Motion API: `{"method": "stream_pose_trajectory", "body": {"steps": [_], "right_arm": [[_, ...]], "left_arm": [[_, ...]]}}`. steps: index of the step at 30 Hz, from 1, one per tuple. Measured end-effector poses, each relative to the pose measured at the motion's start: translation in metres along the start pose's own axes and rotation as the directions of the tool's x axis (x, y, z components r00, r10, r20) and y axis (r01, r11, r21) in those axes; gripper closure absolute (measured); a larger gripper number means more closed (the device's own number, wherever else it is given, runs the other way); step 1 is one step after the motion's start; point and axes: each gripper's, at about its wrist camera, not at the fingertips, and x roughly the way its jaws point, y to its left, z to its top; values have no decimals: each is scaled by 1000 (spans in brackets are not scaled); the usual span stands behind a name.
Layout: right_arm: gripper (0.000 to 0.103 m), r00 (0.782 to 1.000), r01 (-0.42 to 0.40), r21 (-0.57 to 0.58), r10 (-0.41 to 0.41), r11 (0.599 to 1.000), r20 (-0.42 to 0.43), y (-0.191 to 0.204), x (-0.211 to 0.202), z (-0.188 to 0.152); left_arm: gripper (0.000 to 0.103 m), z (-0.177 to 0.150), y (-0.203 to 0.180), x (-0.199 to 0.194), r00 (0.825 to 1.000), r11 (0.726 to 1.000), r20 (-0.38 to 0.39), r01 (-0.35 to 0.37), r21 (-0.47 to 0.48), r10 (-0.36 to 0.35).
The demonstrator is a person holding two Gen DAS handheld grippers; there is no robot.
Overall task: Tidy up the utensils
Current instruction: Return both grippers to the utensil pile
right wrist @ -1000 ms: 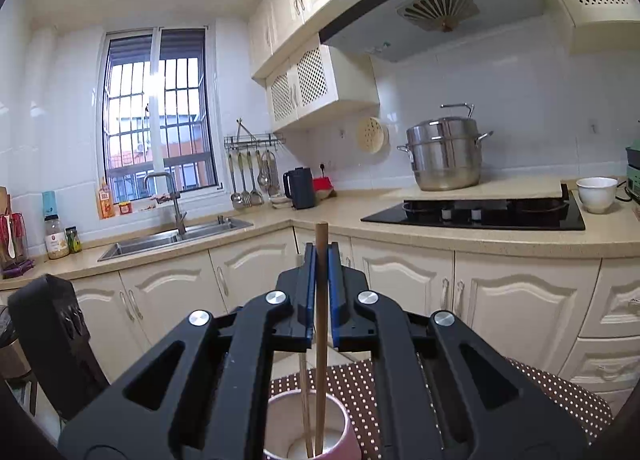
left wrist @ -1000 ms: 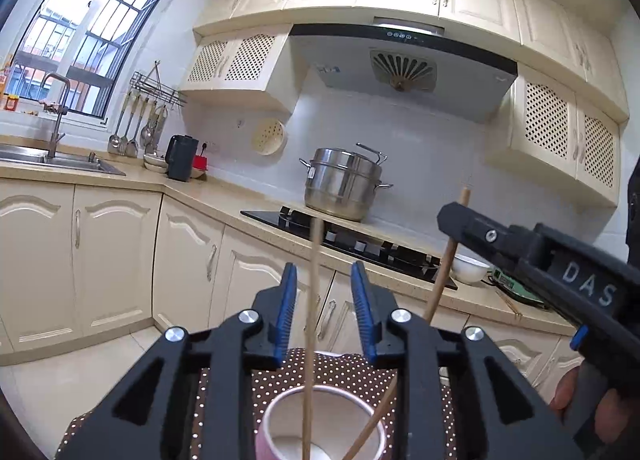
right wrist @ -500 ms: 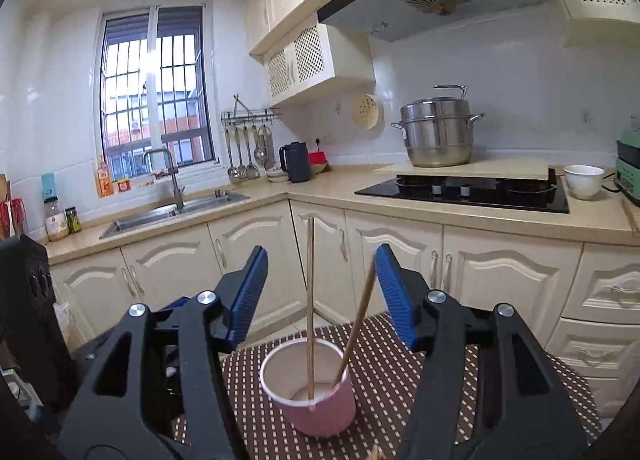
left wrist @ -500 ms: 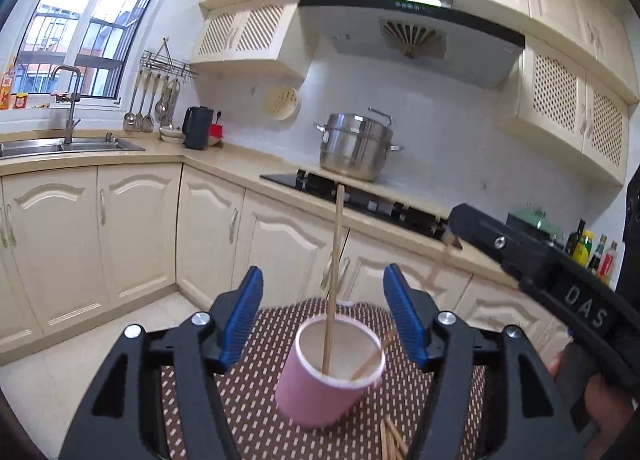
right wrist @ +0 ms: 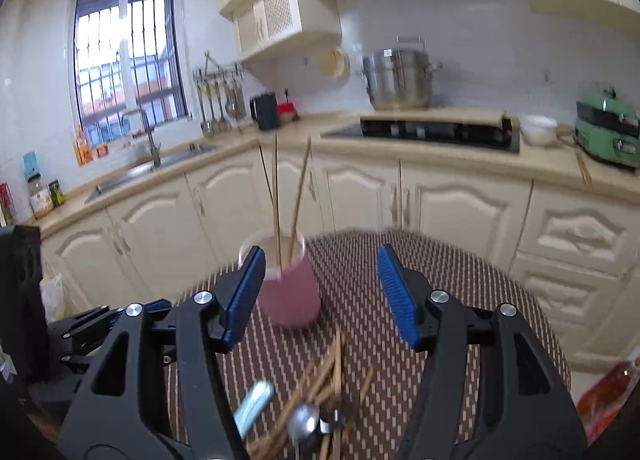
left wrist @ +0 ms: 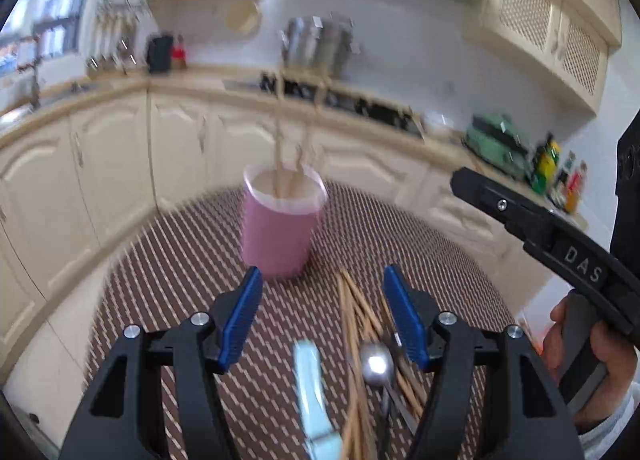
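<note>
A pink cup stands on a brown dotted table with two wooden chopsticks upright in it; it also shows in the right wrist view. A pile of loose chopsticks, a metal spoon and a light-blue handled utensil lie in front of the cup. The pile and spoon also show in the right wrist view. My left gripper is open and empty above the pile. My right gripper is open and empty, behind the pile.
The right gripper's body and the hand holding it are at the right of the left wrist view. Kitchen cabinets, a hob with a steel pot, a sink and a green appliance stand beyond the table.
Both grippers have let go of their chopsticks, which now stand in the cup. Both have drawn back and tilted down, so the pile of utensils on the table has come into view.
</note>
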Motion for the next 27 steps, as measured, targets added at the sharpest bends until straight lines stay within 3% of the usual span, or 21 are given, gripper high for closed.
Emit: {"method": "stream_pose_trajectory", "body": {"steps": [4, 10, 12, 21, 25, 27], "right_arm": [[44, 995, 10, 10, -9, 1000, -99, -6, -3, -29], [44, 981, 24, 65, -12, 998, -193, -24, -7, -65], [44, 978, 28, 75, -12, 997, -210, -28, -9, -73], [44, 965, 30, 119, 2, 992, -263, -45, -10, -98], [43, 962, 26, 126, 9, 992, -274, -48, -9, -102], [43, 959, 24, 126, 12, 992, -283, -50, -8, -104]], "left_arm": [[41, -26, -9, 19, 988, 999, -152, 34, -10, -36], [42, -49, -18, 42, 967, 998, -246, 60, -33, -66], [53, -54, -20, 49, 961, 999, -271, 49, -13, -51], [72, -61, -30, 67, 940, 999, -340, 23, 27, -13], [91, -65, -32, 72, 933, 999, -360, 7, 48, 11], [96, -65, -32, 73, 931, 999, -365, -8, 51, 26]]}}
